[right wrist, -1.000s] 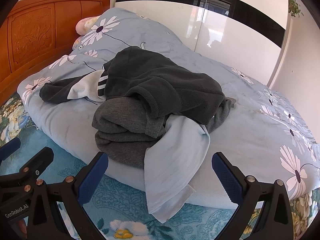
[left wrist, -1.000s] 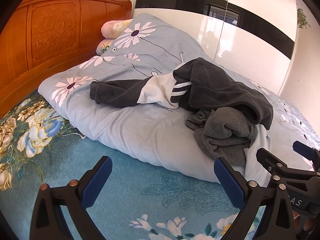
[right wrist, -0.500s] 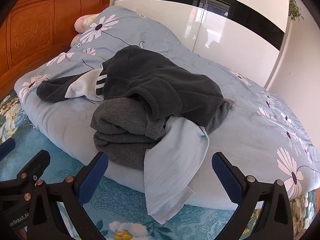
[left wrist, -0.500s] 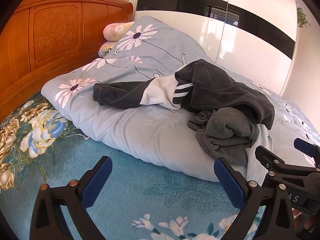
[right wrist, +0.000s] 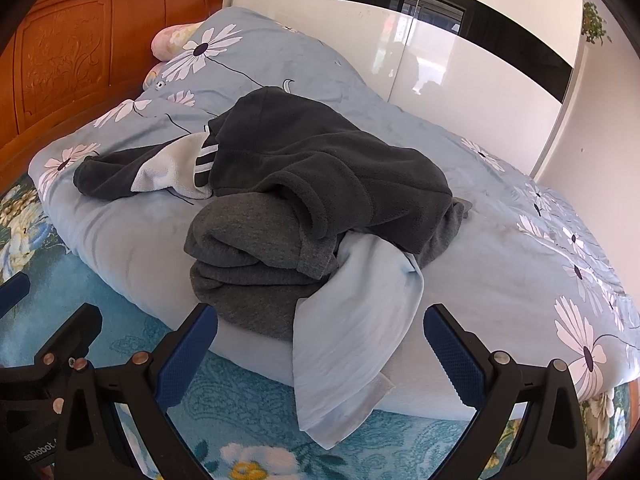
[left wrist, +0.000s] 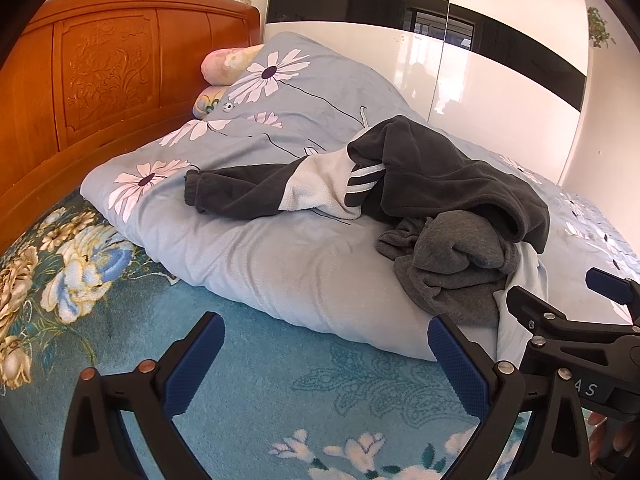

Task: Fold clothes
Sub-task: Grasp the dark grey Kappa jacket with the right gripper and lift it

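Observation:
A heap of clothes lies on the pale blue quilt [right wrist: 500, 264]. On top is a dark fleece jacket [right wrist: 332, 172] [left wrist: 448, 176] with a white panel and stripes; its sleeve [left wrist: 236, 196] stretches left. Under it sits a grey sweater [right wrist: 244, 256] [left wrist: 452, 264], and a light blue garment [right wrist: 352, 336] hangs over the quilt's edge. My right gripper [right wrist: 320, 354] stands open just in front of the light blue garment, holding nothing. My left gripper [left wrist: 326, 364] is open over the teal blanket, short of the quilt. The right gripper's body [left wrist: 576, 340] shows at that view's right edge.
A carved wooden headboard [left wrist: 104, 80] rises at the left, with pillows [left wrist: 224, 64] against it. A teal floral blanket [left wrist: 280, 408] covers the near part of the bed. Glossy white wardrobe doors [left wrist: 500, 80] stand behind the bed.
Both grippers have drifted slightly; the left view now shows more headboard and the heap sits further right. Both stay open and the clothes have not moved.

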### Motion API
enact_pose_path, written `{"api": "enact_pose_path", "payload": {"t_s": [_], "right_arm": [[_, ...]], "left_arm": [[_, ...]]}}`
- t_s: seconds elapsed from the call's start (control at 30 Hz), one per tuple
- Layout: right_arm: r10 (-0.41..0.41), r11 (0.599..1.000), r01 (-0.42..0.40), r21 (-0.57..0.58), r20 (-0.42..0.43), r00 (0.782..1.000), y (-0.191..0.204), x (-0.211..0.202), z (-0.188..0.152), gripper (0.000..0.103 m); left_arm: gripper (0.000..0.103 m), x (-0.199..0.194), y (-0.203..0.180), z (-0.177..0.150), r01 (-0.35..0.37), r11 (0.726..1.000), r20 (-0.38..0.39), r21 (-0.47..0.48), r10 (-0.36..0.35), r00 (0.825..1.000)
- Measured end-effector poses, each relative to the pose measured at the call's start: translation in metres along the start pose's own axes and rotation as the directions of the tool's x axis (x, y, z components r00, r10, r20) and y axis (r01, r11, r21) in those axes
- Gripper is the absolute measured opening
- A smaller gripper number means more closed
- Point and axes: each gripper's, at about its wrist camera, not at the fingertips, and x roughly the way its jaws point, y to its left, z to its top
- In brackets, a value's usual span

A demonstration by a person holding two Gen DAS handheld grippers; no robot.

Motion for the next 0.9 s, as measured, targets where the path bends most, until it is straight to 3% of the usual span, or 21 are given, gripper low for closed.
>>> {"api": "enact_pose_path", "payload": {"t_s": [0.13, 0.27, 0.33, 0.47, 0.57, 0.67, 0.77, 0.83, 0.9], "right_arm": [[0.018, 1.000, -0.018, -0.022, 0.004, 1.000, 0.003, 0.000, 0.002, 0.103], [0.002, 0.997, 0.005, -0.071, 0.106, 0.994, -0.002, -0.008, 0.021, 0.103], [-0.023, 0.995, 0.034, -0.099, 0.109, 0.994, -0.002, 0.002, 0.034, 0.101], [-0.095, 0.987, 0.099, -0.129, 0.037, 0.995, 0.001, 0.039, 0.050, 0.068], [-0.091, 0.986, 0.088, -0.144, -0.014, 0.996, 0.006, 0.059, 0.054, 0.067], [-0.159, 0.979, 0.166, -0.119, 0.067, 0.985, 0.001, 0.057, 0.063, 0.062], [-0.222, 0.974, 0.224, -0.007, 0.114, 0.968, -0.013, 0.053, 0.072, 0.061], [-0.246, 0.969, 0.246, 0.014, 0.058, 0.967, -0.016, 0.065, 0.074, 0.060], [-0.243, 0.970, 0.243, -0.014, 0.002, 0.970, -0.014, 0.077, 0.076, 0.048]], "left_arm": [[0.103, -0.006, 0.010, -0.002, 0.019, 1.000, 0.001, -0.015, -0.019, 1.000], [0.103, -0.020, 0.034, -0.008, 0.025, 0.998, 0.024, -0.060, -0.024, 0.999], [0.103, -0.025, 0.047, -0.011, 0.016, 0.996, 0.030, -0.087, -0.014, 0.999], [0.103, -0.029, 0.065, -0.020, 0.001, 0.992, 0.026, -0.123, 0.002, 1.000], [0.103, -0.029, 0.074, -0.027, -0.004, 0.991, 0.016, -0.130, 0.006, 1.000], [0.103, -0.031, 0.082, -0.032, -0.002, 0.988, 0.015, -0.153, 0.005, 1.000], [0.103, -0.032, 0.088, -0.035, 0.006, 0.983, 0.013, -0.185, -0.004, 1.000], [0.103, -0.033, 0.090, -0.036, 0.011, 0.981, 0.009, -0.194, -0.010, 1.000], [0.103, -0.037, 0.090, -0.036, 0.013, 0.983, 0.006, -0.181, -0.012, 1.000]]}}
